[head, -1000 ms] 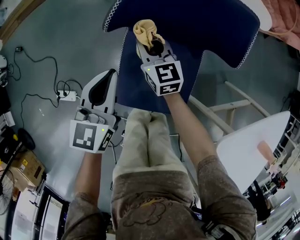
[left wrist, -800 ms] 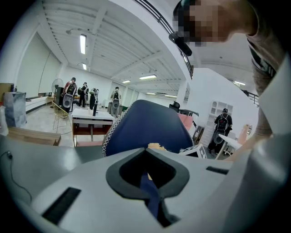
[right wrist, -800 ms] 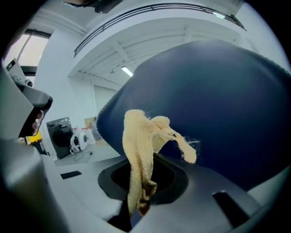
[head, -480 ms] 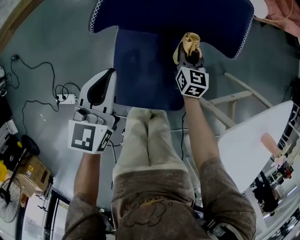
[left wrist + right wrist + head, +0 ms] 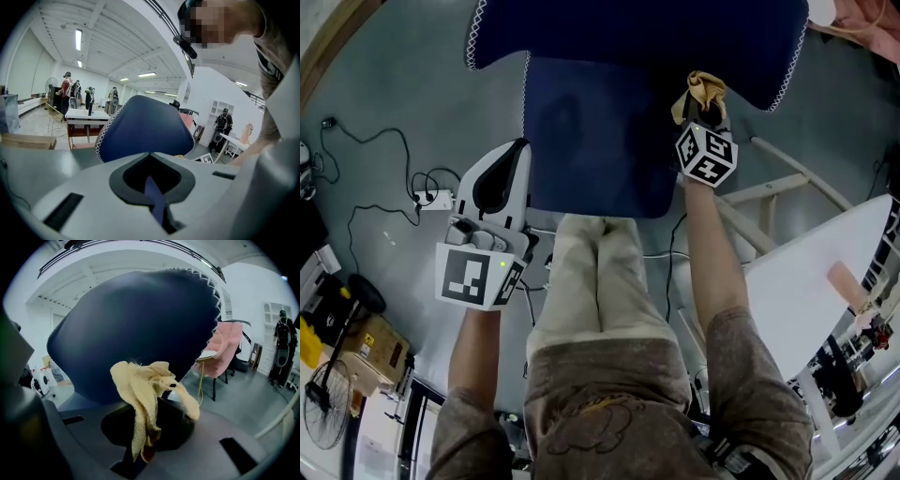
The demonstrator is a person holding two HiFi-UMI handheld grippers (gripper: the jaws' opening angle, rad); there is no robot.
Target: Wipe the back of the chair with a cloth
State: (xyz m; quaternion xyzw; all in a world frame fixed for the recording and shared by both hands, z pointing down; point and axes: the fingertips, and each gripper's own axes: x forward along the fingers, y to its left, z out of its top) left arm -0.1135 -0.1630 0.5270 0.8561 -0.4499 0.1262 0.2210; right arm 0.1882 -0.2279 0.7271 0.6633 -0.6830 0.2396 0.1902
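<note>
Right gripper [image 5: 702, 111], held out at arm's length over the chair: jaws pressed together on a pale yellow cloth [image 5: 704, 87]; in the right gripper view the cloth [image 5: 145, 390] rises from the pinch between the black pads as a crumpled bunch, with one tail drooping to the right. The bunch lies at the lower edge of the chair back [image 5: 637, 37], near that edge's right-hand corner and just beyond the right edge of the seat [image 5: 591, 141]; whether cloth and upholstery touch cannot be told. Chair back and seat: dark blue, the back edged with white stitching; in the right gripper view the back fills the field behind the cloth. Left gripper [image 5: 516, 150]: jaws closed on each other with nothing between them, held off the left edge of the seat and not touching it; in the left gripper view the chair back [image 5: 145, 126] stands ahead of the jaws, apart from them. Between the two arms, the person's legs [image 5: 598, 281] in light trousers, just short of the seat's near edge. Floor [image 5: 403, 84]: grey; a white power strip [image 5: 437, 197] with dark cables lies on it, left of the left gripper. White table [image 5: 811, 291] at the right; pale wooden struts [image 5: 769, 190] between it and the seat; a pink chair [image 5: 226, 352] behind the blue chair's right side; other people [image 5: 70, 89] beside a table far off in the room.
</note>
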